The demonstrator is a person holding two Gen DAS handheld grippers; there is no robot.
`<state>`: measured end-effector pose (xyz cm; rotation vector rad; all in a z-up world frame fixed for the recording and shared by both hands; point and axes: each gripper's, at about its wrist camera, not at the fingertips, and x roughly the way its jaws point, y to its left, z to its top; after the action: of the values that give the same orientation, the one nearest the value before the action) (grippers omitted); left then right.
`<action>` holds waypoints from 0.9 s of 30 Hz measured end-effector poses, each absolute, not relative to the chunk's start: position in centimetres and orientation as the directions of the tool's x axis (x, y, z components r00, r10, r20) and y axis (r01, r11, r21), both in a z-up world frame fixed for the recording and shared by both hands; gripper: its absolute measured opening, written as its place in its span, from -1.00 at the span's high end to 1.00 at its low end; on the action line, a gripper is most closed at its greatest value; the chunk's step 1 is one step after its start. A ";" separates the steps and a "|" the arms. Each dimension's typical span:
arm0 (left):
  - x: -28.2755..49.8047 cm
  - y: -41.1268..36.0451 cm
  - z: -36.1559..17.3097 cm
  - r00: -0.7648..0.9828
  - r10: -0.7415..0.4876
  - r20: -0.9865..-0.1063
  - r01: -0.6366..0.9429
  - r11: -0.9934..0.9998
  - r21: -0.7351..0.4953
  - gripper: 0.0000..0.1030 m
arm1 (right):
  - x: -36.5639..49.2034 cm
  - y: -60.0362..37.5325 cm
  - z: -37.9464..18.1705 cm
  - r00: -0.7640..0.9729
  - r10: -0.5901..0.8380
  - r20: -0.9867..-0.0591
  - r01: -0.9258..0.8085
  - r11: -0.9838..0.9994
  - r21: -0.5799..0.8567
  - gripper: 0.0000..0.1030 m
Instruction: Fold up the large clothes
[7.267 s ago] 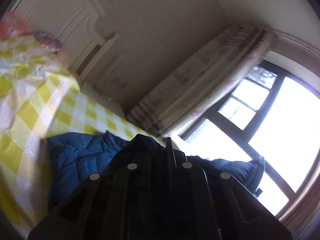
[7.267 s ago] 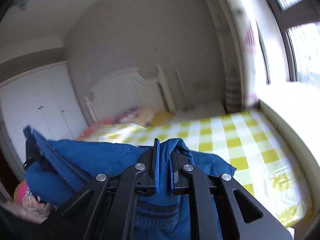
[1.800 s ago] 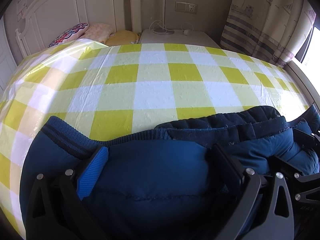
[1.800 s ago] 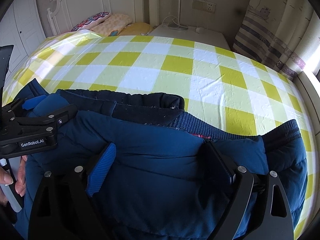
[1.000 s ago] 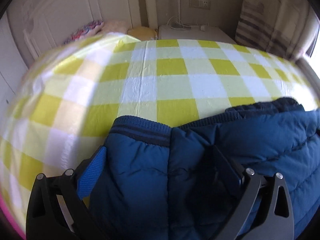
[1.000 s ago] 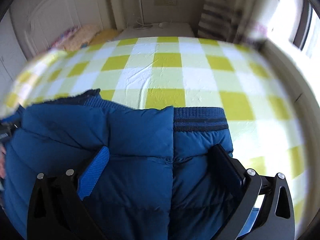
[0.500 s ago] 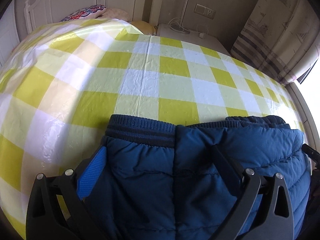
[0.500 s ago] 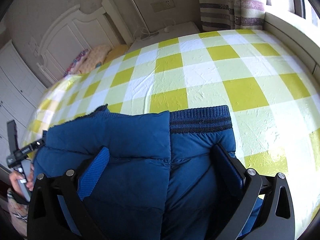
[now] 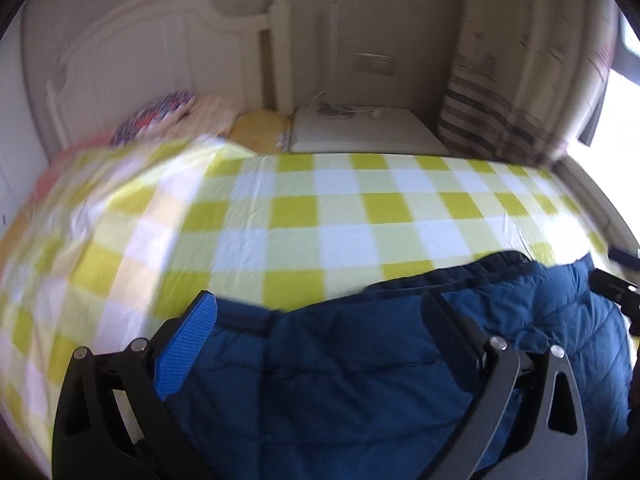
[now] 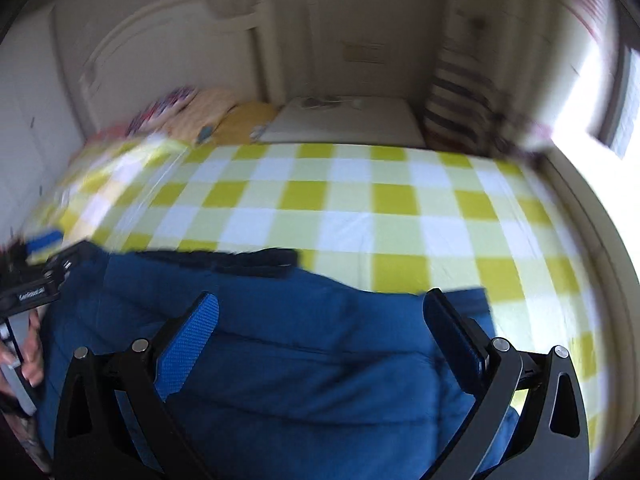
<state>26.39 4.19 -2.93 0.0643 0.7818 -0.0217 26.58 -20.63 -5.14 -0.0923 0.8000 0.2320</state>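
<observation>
Fingers (image 9: 188, 344) of both grippers spread wide over blue jacket (image 10: 320, 352).

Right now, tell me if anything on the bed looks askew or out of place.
Nothing stands out. The blue padded jacket lies folded on the yellow checked bedspread, edges only slightly uneven; both frames are blurred.

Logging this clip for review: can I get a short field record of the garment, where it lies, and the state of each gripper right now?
garment: blue puffer jacket, folded, dark ribbed trim at its far edge
surface: bed with yellow-and-white checked sheet
left gripper: jaws wide open over the jacket, gripping nothing
right gripper: jaws wide open over the jacket, gripping nothing
background: white headboard, pillows, white nightstand, striped curtain
image quality: motion blur in both views
</observation>
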 end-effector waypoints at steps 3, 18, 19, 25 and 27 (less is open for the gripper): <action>28.1 1.6 -6.2 0.628 0.000 -0.779 0.112 0.990 0.090 -0.96 | 27.7 -17.2 -8.4 0.612 0.121 -0.782 -0.293 0.953 -0.082 -0.91; 28.9 3.8 -8.8 0.567 -0.138 -0.812 0.106 0.990 -0.094 -0.96 | 28.9 -18.3 -11.0 0.544 0.213 -0.811 -0.299 0.953 0.049 -0.91; 28.8 3.8 -8.6 0.566 -0.133 -0.814 0.104 0.991 -0.090 -0.96 | 28.7 -18.4 -10.7 0.546 0.201 -0.813 -0.290 0.956 0.042 -0.91; 24.7 3.1 -5.2 0.619 -0.134 -0.774 0.125 0.990 -0.071 -0.95 | 25.0 -18.3 -7.9 0.591 0.196 -0.782 -0.297 0.955 0.014 -0.91; 22.8 2.2 -4.3 0.658 -0.100 -0.747 0.139 0.990 -0.011 -0.95 | 23.5 -18.2 -7.4 0.604 0.180 -0.776 -0.305 0.952 -0.016 -0.91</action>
<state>22.75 2.21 -4.27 0.0482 0.8423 -0.1353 23.45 -18.18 -7.43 -0.1529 0.8792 0.2824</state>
